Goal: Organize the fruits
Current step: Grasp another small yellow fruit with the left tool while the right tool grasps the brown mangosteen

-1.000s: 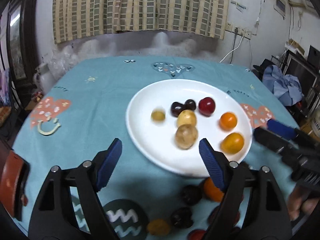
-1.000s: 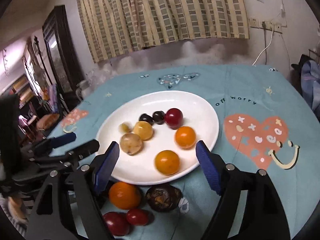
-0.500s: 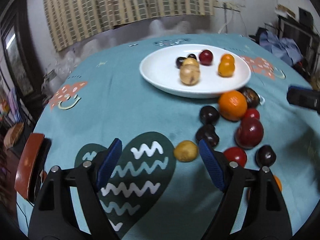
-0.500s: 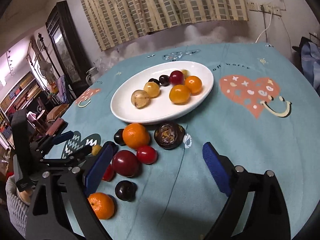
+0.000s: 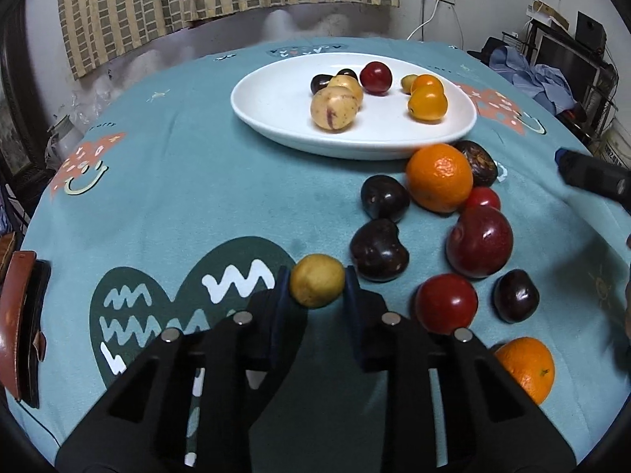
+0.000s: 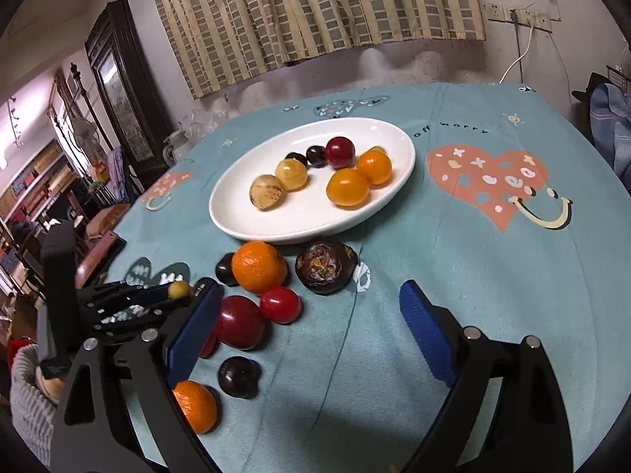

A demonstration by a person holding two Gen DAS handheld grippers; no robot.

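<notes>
The left hand-held gripper has gone from wide open to clamped on a small yellow fruit; its blue pads press the fruit from both sides. A second ago this gripper looked over the white plate with nothing between its fingers. Half a second ago the yellow fruit lay on the desk just ahead of the spread pads. Now the plate sits farther off in the left wrist view, and the fruit is held on the near side of the plate, over the dark green heart printed on the teal cloth.

The right hand-held gripper stands wide with nothing between its pads, somewhat wider than a second ago. It has drawn back from the plate's near rim, so the loose fruit now lies between it and the plate. Nearest the plate are a large orange and a dark brown fruit, both touching or almost touching the rim. Farther from the plate lie a small red fruit, a big dark red fruit, a dark plum-like fruit and a second orange partly behind the right gripper's left finger. The eight fruits on the plate have not moved.
</notes>
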